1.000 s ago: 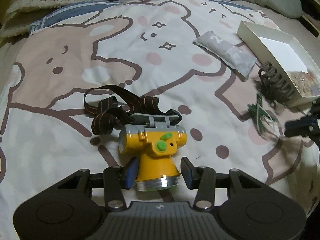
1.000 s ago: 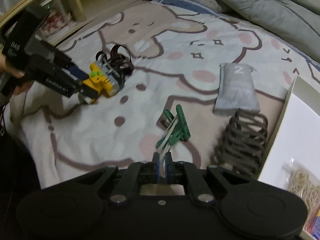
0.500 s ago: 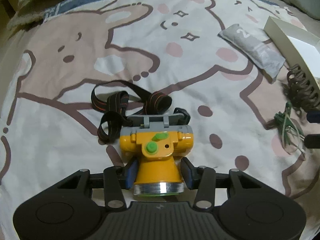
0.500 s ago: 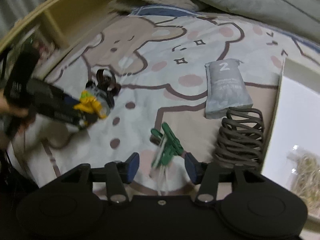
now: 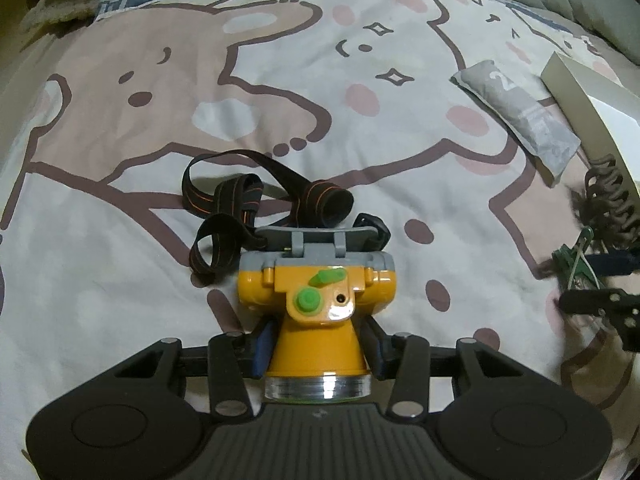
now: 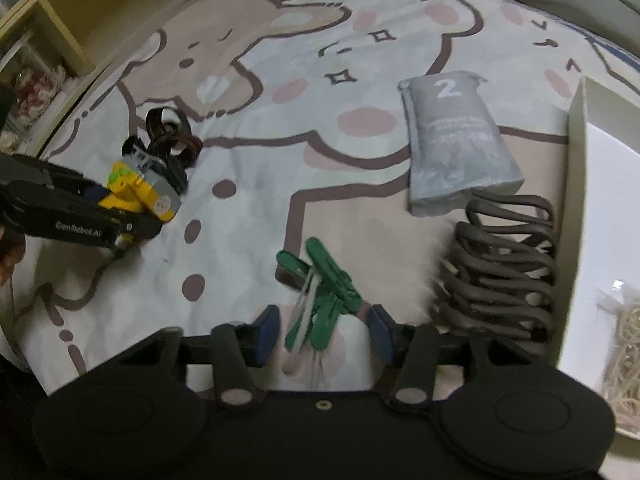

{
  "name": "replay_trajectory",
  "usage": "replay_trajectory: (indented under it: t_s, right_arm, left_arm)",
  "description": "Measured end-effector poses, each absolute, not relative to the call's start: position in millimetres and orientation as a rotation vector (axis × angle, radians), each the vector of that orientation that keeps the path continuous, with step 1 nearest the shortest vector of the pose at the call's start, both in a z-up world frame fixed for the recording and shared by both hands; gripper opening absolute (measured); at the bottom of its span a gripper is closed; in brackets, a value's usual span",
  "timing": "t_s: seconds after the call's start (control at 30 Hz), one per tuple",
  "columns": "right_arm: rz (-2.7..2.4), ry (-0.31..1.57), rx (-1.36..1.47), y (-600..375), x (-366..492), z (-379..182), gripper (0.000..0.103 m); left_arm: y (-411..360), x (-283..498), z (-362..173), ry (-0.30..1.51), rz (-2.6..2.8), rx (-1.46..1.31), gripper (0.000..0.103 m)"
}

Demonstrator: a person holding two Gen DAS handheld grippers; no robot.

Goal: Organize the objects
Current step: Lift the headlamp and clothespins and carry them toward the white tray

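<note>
We hold a yellow headlamp (image 5: 316,320) on the bed (image 5: 280,100).
Our left gripper (image 5: 316,350) squeezes its cone; our right gripper (image 6: 322,330) is spread wide around green clothespins (image 6: 320,300).

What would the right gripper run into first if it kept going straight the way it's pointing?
The right gripper is open with the bundle of green clothespins between its blue pads, so those come first. Past them lies bare bedsheet; the grey pouch sits further right, though fisheye depth is uncertain.
</note>
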State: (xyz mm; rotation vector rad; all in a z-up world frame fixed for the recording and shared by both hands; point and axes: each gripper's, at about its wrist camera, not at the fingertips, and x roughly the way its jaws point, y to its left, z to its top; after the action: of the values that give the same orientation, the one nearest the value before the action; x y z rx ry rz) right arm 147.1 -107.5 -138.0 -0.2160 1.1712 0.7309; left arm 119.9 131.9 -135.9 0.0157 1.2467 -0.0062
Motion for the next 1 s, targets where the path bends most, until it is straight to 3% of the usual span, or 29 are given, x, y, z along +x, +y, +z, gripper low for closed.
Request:
replay_trajectory:
  t_s: [0.07, 0.17, 1.0]
  right_arm:
    - [0.735, 1.161, -0.242, -106.4, 146.5, -139.1, 0.026]
    - [0.743, 1.153, -0.235, -107.8, 148.3, -136.7, 0.022]
    - [0.672, 0.742, -0.173, -134.6, 165.9, -62.9, 0.021]
  left_arm:
    - [134.1, 119.1, -134.5, 1.242, -0.008, 0.0, 0.045]
    - [136.4, 118.3, -131.6, 1.226, -0.001, -0.02, 0.045]
    - [109.3, 133.7, -58.5, 0.959, 0.012, -0.097, 0.045]
